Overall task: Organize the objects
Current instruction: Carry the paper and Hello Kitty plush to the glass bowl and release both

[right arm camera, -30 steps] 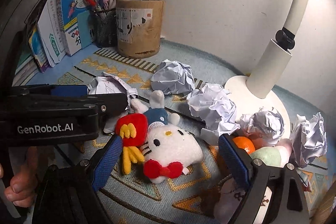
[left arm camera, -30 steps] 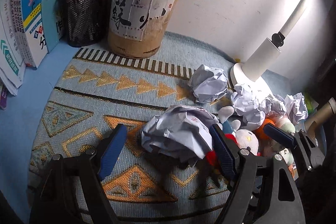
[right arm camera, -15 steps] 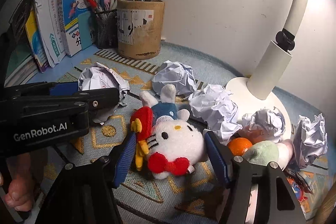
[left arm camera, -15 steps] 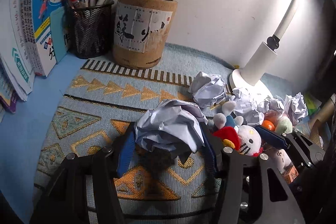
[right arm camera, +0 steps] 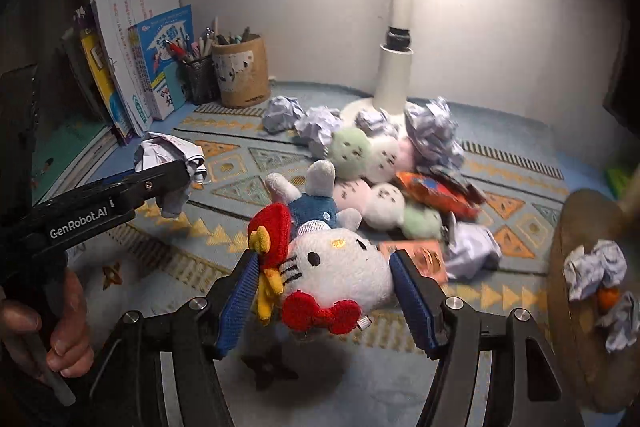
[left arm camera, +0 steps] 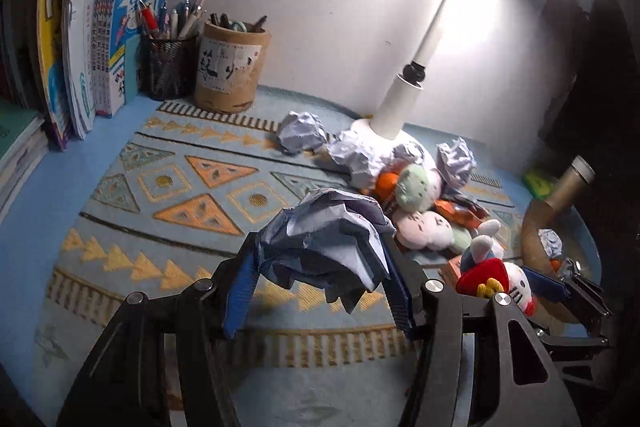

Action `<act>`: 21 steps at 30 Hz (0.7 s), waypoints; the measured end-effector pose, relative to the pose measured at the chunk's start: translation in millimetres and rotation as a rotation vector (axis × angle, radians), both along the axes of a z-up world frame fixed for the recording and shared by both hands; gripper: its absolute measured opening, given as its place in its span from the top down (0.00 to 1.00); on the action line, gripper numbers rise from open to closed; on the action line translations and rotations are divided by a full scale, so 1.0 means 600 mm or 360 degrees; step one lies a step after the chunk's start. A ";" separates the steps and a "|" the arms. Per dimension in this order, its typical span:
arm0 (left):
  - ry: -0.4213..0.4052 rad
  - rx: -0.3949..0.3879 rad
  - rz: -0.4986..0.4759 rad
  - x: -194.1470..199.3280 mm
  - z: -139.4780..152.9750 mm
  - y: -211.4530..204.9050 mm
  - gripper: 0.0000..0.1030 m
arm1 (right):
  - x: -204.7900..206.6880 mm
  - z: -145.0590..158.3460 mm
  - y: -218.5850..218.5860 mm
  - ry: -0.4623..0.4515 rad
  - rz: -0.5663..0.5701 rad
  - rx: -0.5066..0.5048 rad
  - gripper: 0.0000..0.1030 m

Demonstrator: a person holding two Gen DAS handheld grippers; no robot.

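Observation:
My left gripper (left arm camera: 320, 267) is shut on a crumpled white paper ball (left arm camera: 328, 239) and holds it above the patterned rug (left arm camera: 192, 195). In the right wrist view the same paper ball (right arm camera: 168, 151) sits at the tip of the left gripper (right arm camera: 172, 179), at the left. My right gripper (right arm camera: 324, 275) is shut on a white cat plush (right arm camera: 340, 267) with a red bow and a blue body, its blue pads pressing the head from both sides. The left wrist view shows that plush (left arm camera: 496, 275) at the lower right, off the rug.
Several paper balls (right arm camera: 432, 135), round plush toys (right arm camera: 352, 147) and an orange packet (right arm camera: 436, 191) lie around the white lamp base (right arm camera: 392, 83). Books (left arm camera: 100, 39), a mesh pen cup (left arm camera: 168, 67) and a cardboard pen holder (left arm camera: 228, 67) stand at the back left. A brown round container (right arm camera: 576, 227) holds paper balls at the right.
Both grippers closed, the left on the paper ball and the right on the cat plush. Both then lifted their loads off the rug and drew back from the pile.

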State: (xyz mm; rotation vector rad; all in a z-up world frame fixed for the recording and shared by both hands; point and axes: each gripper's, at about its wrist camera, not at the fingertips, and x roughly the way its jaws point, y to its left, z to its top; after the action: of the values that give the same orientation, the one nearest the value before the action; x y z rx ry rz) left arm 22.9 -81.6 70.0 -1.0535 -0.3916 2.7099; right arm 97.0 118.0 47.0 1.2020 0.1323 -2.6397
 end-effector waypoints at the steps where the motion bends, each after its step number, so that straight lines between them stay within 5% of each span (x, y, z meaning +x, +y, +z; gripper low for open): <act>1: -0.0013 0.0004 -0.0017 0.011 -0.011 0.016 0.47 | 0.010 -0.011 0.018 -0.0026 -0.0036 0.0000 0.37; 8: -0.0009 -0.0072 -0.0016 0.043 -0.051 0.087 0.47 | 0.026 -0.074 0.061 -0.0124 -0.0088 -0.0101 0.33; 12: 0.0034 -0.0004 -0.0030 0.051 -0.048 0.077 0.47 | 0.047 -0.068 0.068 -0.0062 0.0018 -0.0164 0.26; 15: 0.0013 0.0027 -0.0041 0.046 -0.051 0.075 0.47 | 0.056 -0.066 0.069 -0.0036 0.0139 -0.0112 0.11; 21: 0.0056 0.0043 -0.0056 0.054 -0.047 0.074 0.46 | 0.051 -0.074 0.077 -0.0035 0.0195 0.0006 0.11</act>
State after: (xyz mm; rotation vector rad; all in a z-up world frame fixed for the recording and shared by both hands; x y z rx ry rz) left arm 55.4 -37.3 41.5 -0.9945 -0.3991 2.6806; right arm 127.7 164.5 2.7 1.1842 0.2004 -2.5212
